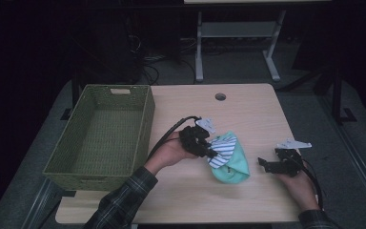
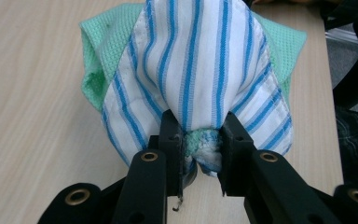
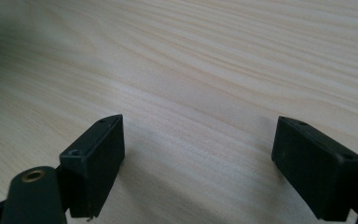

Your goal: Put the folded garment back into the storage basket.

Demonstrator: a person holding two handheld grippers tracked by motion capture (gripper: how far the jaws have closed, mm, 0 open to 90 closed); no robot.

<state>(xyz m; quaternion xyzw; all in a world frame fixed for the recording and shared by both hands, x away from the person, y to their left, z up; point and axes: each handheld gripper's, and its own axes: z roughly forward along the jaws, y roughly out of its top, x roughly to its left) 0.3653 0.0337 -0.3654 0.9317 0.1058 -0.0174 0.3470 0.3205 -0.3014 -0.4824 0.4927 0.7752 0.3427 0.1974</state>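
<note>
Cloth point(image 2: 200, 70), striped white-blue over mint waffle, bunched between my left gripper's point(image 2: 200, 140) clamped fingers; right gripper point(image 3: 198, 154) gaped empty.

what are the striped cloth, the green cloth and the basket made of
Striped cloth: soft woven fabric, likely cotton; stitched hem, bunches between the left gripper jaws.
Green cloth: waffle-textured fabric, matte, probably cotton or microfibre.
Basket: woven olive strands, wicker or paper rope; which one is unclear.
</note>
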